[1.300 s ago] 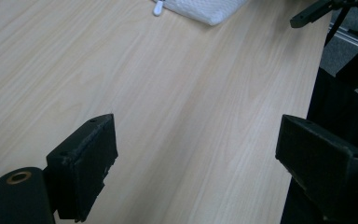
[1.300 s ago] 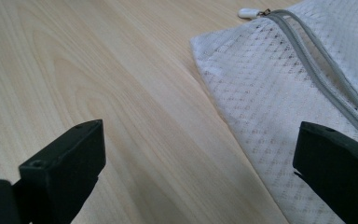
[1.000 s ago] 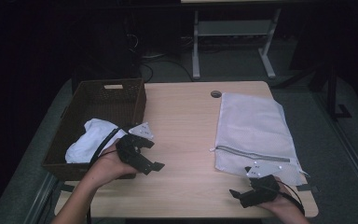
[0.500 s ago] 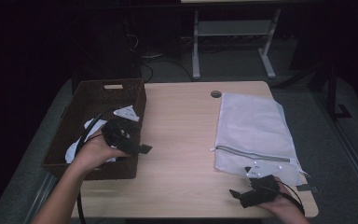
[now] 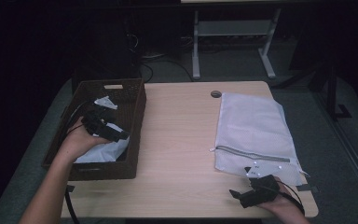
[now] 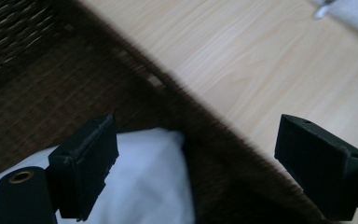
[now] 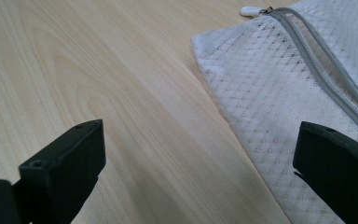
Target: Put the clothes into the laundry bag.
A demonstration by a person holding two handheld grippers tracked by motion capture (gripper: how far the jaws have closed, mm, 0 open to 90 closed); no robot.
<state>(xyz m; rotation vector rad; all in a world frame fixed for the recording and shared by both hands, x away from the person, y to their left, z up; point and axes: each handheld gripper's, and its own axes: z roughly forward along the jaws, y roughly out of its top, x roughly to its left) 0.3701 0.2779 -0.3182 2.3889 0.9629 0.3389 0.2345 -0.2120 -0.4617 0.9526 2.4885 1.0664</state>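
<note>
1. Wicker basket (image 5: pixel 135 109): dark brown, set at the left edge of the wooden surface (image 5: pixel 177 140); taken as the landmark for the entries below.
2. White cloth (image 5: pixel 100 150): lain inside the basket, at its near end; seen in the left gripper view (image 6: pixel 144 196) against the basket's inner wall.
3. Left gripper (image 5: pixel 116 135): held over the basket, above the white cloth; its jaws are spread wide apart, with nothing between them.
4. Mesh laundry bag (image 5: pixel 254 128): white, zipped, laid flat on the surface well to the right of the basket.
5. Right gripper (image 5: pixel 237 196): held low at the near edge of the surface, far right of the basket, just beside the bag's near corner; its jaws are wide apart, gripping nothing.
</note>
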